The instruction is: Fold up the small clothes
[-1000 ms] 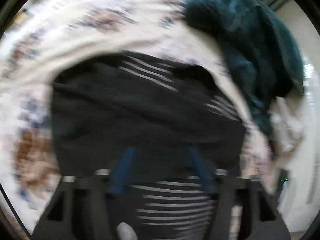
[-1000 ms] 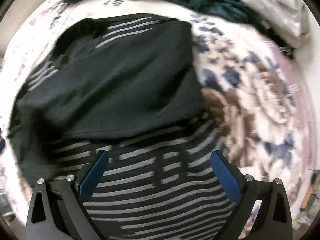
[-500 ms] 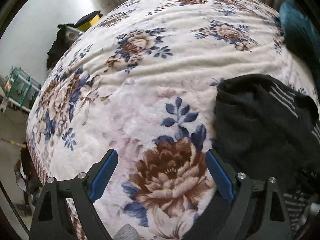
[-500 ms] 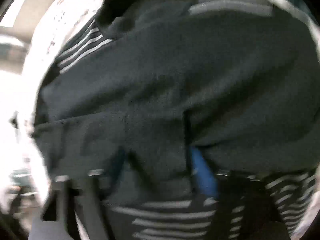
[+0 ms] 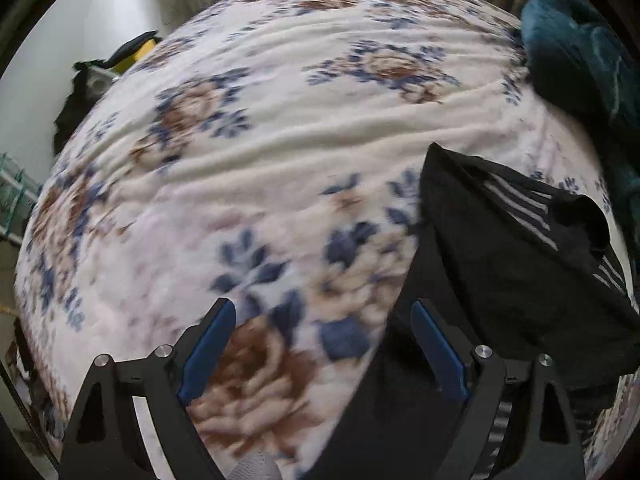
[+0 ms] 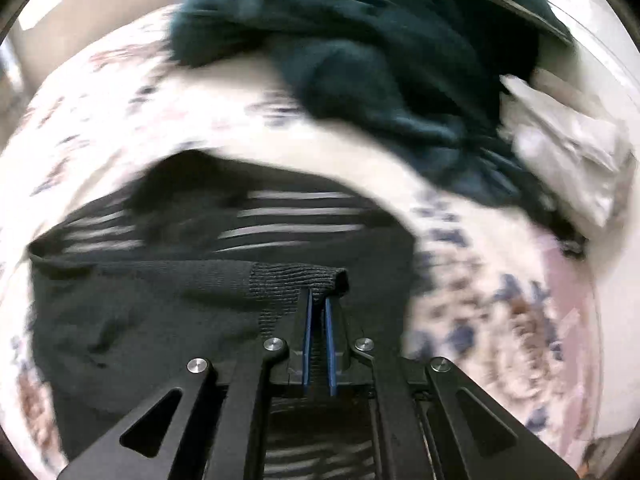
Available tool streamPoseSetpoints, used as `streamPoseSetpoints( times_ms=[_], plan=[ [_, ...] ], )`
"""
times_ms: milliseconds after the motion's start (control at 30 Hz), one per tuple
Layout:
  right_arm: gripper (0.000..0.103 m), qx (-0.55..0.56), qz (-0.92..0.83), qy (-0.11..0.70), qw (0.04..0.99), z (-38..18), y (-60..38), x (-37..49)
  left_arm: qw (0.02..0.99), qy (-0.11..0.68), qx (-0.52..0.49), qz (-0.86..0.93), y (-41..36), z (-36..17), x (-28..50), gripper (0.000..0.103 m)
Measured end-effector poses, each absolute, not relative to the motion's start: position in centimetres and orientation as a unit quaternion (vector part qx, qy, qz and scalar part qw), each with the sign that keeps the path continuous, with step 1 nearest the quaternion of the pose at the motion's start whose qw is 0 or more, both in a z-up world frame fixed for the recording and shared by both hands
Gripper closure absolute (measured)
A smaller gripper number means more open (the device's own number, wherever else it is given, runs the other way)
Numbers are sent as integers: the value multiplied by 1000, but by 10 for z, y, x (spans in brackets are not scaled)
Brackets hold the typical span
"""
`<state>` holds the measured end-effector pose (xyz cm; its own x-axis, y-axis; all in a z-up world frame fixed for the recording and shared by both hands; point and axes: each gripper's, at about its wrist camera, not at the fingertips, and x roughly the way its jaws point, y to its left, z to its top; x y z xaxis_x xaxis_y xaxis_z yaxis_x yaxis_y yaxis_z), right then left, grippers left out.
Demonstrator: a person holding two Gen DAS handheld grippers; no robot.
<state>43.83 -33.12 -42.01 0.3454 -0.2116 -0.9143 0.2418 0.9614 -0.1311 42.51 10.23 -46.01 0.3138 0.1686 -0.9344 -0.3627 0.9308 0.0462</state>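
A black sweater with thin white stripes [image 6: 168,312] lies on a flowered bedspread [image 5: 280,152]. My right gripper [image 6: 318,300] is shut on the sweater's ribbed cuff [image 6: 296,280] and holds it above the sweater's body. In the left wrist view the same sweater [image 5: 520,272] lies at the right. My left gripper [image 5: 320,336] is open and empty over the bedspread, just left of the sweater; black cloth lies under its right finger [image 5: 438,352].
A dark teal blanket [image 6: 380,52] is heaped at the head of the bed, also in the left wrist view [image 5: 580,52]. A crumpled white cloth [image 6: 568,140] lies to its right. A dark bag with a yellow item [image 5: 120,60] sits beyond the bed's left edge.
My left gripper let go of the sweater, opened and swung left over the bedspread. My right gripper closed on the ribbed cuff and lifted it.
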Motion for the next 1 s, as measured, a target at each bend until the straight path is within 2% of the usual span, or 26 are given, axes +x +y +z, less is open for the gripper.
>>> streamPoseSetpoints(
  times_ms=[200,633,700,767,867,933,1000],
  plan=[
    [97,27,-179,594,784,-457,-395,455,809,568,-76,131,73,-482,486,14],
    [97,42,-193,639,743,-507,-412,461,785,599,-28,153,88,-541,602,14],
    [92,61,-195,661,722,-514,-421,463,782,604,-16,156,89,-544,611,14],
    [60,110,-222,668,701,-508,-439,460,792,592,-10,151,87,-531,612,14],
    [56,200,-225,641,706,-484,-461,445,816,562,-7,133,80,-503,596,14],
    [56,218,-210,615,728,-465,-462,436,828,550,-7,110,70,-488,577,14],
    [56,211,-182,605,746,-457,-452,432,821,562,17,102,60,-496,567,14]
  ],
)
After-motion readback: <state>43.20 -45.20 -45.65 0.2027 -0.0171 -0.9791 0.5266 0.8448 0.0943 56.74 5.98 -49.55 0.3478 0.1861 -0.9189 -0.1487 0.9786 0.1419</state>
